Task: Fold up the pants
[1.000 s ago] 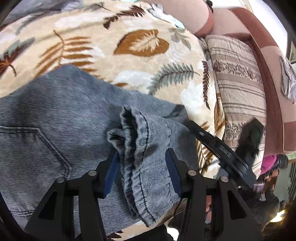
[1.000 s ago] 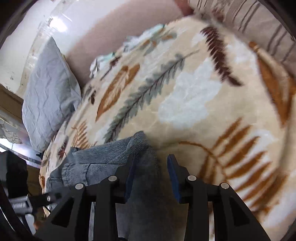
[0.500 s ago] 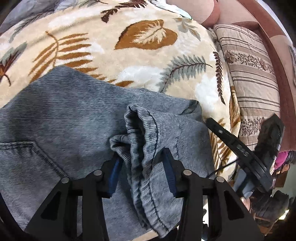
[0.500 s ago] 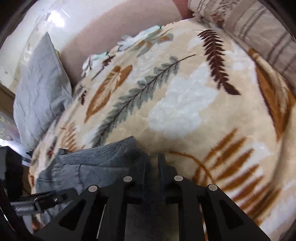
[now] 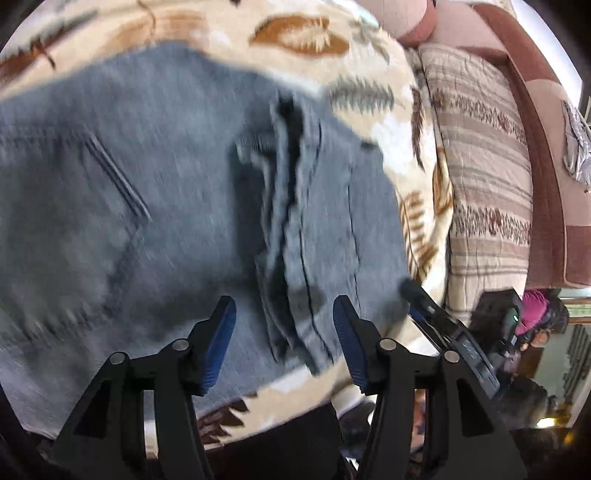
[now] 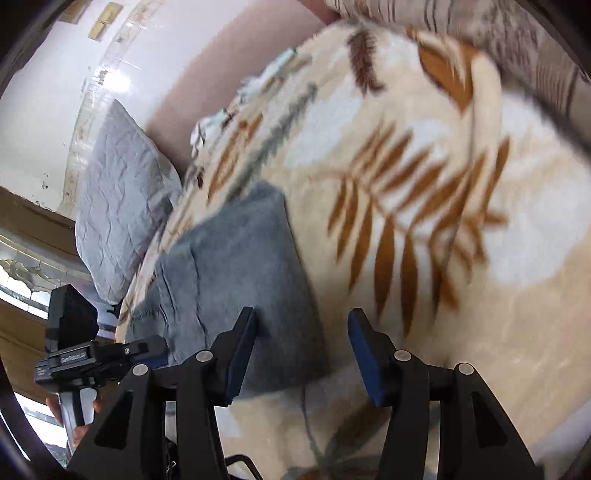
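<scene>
Both jaws opening, nothing clamped — left gripper [image 5: 282, 332] hovers over jeans [image 5: 155, 192] hem fold at 12 o'clock; right gripper [image 6: 301, 345] hovers, jeans corner at 10 o'clock on leaf-print blanket [image 6: 424, 258].

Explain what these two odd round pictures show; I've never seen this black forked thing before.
No robot here: a person holds a two-fingered gripper in each hand, with a wide-angle camera on each looking along its fingers. One picture is from the left gripper, the other from the right gripper. The black fork with blue pads is the gripper itself. On the leaf-patterned blanket lie grey pants, already partly folded, with a bunched hem near the left gripper. Both grippers' jaws are opening; the cloth lies below them and the pads do not press on it, so nothing is held. A striped pillow and a grey pillow lie at the sides.
</scene>
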Tool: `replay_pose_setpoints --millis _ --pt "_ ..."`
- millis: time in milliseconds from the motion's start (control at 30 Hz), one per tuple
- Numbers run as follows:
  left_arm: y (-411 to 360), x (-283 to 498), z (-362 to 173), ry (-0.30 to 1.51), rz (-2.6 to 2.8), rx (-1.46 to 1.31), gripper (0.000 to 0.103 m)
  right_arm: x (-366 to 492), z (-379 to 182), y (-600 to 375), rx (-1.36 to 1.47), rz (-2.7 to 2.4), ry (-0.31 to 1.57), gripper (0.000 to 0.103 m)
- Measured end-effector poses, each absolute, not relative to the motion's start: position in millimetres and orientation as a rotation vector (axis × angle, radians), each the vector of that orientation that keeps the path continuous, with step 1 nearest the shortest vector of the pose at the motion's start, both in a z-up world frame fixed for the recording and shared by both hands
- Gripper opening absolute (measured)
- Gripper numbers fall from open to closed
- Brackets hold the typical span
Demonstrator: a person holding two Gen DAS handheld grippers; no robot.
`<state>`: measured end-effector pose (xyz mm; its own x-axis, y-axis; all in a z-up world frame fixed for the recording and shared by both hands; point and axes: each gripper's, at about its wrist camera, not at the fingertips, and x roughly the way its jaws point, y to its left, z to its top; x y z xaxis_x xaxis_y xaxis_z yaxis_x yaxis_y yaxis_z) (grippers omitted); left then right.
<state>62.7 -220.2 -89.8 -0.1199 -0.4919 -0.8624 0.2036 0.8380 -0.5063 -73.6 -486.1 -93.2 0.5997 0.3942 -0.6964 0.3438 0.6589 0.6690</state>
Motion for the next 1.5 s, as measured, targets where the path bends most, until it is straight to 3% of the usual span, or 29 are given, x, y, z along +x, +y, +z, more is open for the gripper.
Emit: replay_pose_setpoints --millis 67,100,133,267,367,400,600,733,1100,1500 --pt "-224.1 54.7 -91.4 1.602 -0.608 -0.228 0.054 -72.8 -93.3 -479.2 0.882 0.040 0.950 0.051" --pt "-228.3 49.4 -91.5 1.604 -0.623 -0.216 0.054 -72.6 -89.1 -475.7 0.870 0.055 0.942 0.032" --pt "-233.3 43.7 -91.3 1.594 -0.634 -0.194 0.053 -73.7 -79.4 -469.6 0.839 0.081 0.919 0.019" --pt "-243.8 30.3 -99.8 1.546 -0.593 -0.075 0.050 -77.6 -67.5 -452.5 0.645 0.019 0.929 0.019" --pt "-238.0 26.2 -95.5 1.541 -0.586 -0.085 0.044 -78.5 -85.5 -446.0 0.560 -0.060 0.996 0.022" --pt "-234.1 23.8 -92.7 1.544 -0.593 -0.085 0.043 -81.6 -82.5 -445.6 0.561 -0.066 0.988 0.028" --pt "-181.0 13.4 -64.2 1.489 -0.582 -0.115 0.043 -102.0 -43.4 -442.2 0.586 -0.105 0.895 0.028" --pt "-122.6 22.1 -41.9 1.428 -0.538 -0.189 0.043 -101.0 -18.5 -416.9 0.561 -0.057 0.851 0.039" --pt "110.4 62.6 -30.9 1.329 -0.262 -0.517 0.061 -61.3 3.9 -215.8 0.174 0.243 0.921 0.056" --pt "125.5 116.0 -73.9 1.454 -0.332 -0.574 0.063 -63.7 -17.5 -18.0 -0.354 0.399 0.834 0.066"
